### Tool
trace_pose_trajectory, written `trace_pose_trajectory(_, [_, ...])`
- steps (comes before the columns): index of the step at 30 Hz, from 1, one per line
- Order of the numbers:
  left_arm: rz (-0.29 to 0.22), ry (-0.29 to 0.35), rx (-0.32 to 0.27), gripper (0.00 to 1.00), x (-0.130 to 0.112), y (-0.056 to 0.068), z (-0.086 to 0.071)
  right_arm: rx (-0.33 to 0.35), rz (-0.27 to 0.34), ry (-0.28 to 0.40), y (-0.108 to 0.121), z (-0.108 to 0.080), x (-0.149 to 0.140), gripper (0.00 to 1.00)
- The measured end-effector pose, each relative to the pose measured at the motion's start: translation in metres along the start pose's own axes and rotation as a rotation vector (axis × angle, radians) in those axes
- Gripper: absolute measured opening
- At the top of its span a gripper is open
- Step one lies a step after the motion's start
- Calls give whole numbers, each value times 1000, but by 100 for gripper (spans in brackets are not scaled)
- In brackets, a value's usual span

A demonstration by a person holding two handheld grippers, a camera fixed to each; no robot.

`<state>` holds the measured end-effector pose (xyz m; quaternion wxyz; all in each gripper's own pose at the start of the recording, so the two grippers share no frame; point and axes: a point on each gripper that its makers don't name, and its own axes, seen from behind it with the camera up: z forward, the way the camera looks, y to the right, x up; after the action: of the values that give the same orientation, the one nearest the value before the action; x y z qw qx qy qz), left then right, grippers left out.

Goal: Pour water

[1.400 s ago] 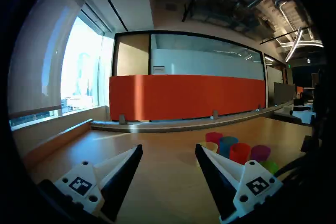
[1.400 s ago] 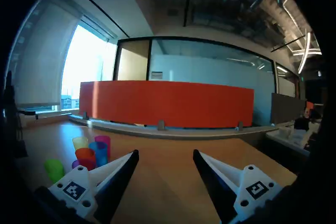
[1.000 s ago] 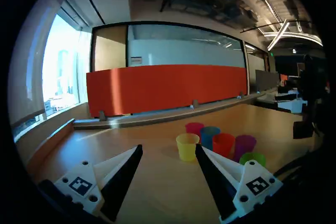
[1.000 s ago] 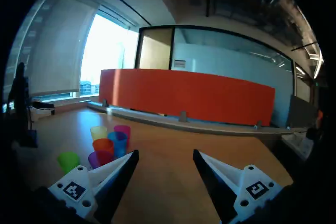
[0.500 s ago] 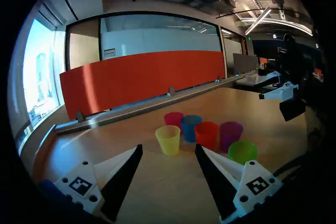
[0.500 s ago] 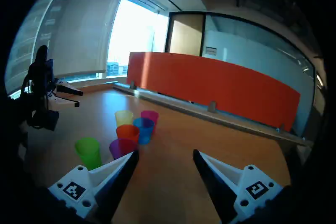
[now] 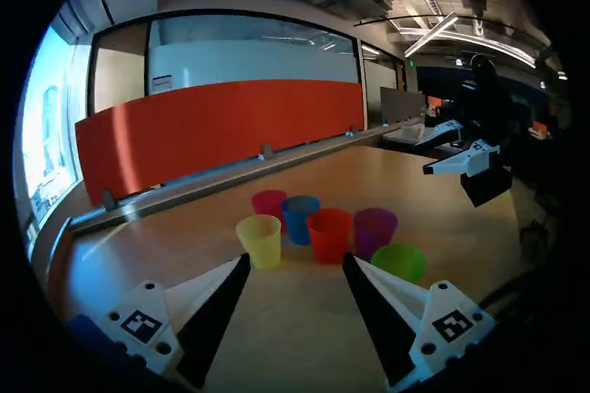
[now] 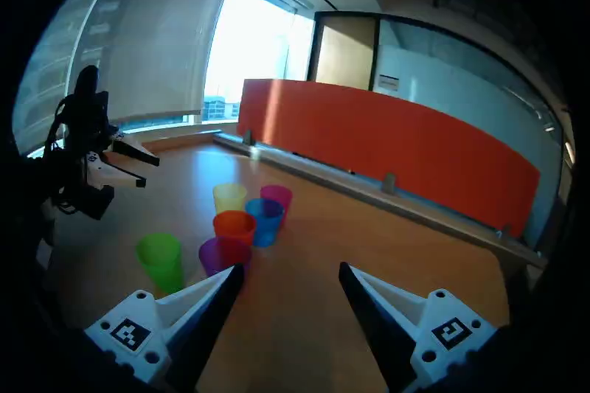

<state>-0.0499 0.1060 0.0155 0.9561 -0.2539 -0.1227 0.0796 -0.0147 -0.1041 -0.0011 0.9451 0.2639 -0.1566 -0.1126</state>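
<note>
Several plastic cups stand close together on the wooden table [image 7: 413,194]: a yellow cup [image 7: 259,241], a pink cup [image 7: 269,205], a blue cup [image 7: 300,217], an orange cup [image 7: 329,234], a purple cup [image 7: 375,231] and a green cup [image 7: 399,261]. My left gripper [image 7: 295,268] is open just short of them, its right finger beside the green cup. The right gripper view has the same cluster: yellow cup [image 8: 229,197], orange cup [image 8: 234,227], purple cup [image 8: 223,254], green cup [image 8: 160,259]. My right gripper [image 8: 290,279] is open, its left finger near the purple cup. Whether any cup holds water, I cannot tell.
An orange partition [image 7: 221,124] with a metal rail runs along the table's far edge. A bright window [image 8: 247,61] lies beyond the table. Each gripper appears far off in the other's view: the right gripper [image 7: 464,164] and the left gripper [image 8: 118,161].
Both grippers have swung toward the cups, which now sit nearer the middle of each view and look larger. Neither gripper's fingers have moved.
</note>
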Motion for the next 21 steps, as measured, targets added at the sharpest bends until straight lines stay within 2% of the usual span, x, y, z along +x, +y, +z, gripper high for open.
trace_pose_trajectory(11, [26, -49, -114, 93, -15, 32, 3, 37, -29, -24, 7, 18, 6, 100])
trace_pose_trajectory(21, [77, -91, -261, 93, -28, 79, 0, 81, -30, -48, 10, 41, 8, 100])
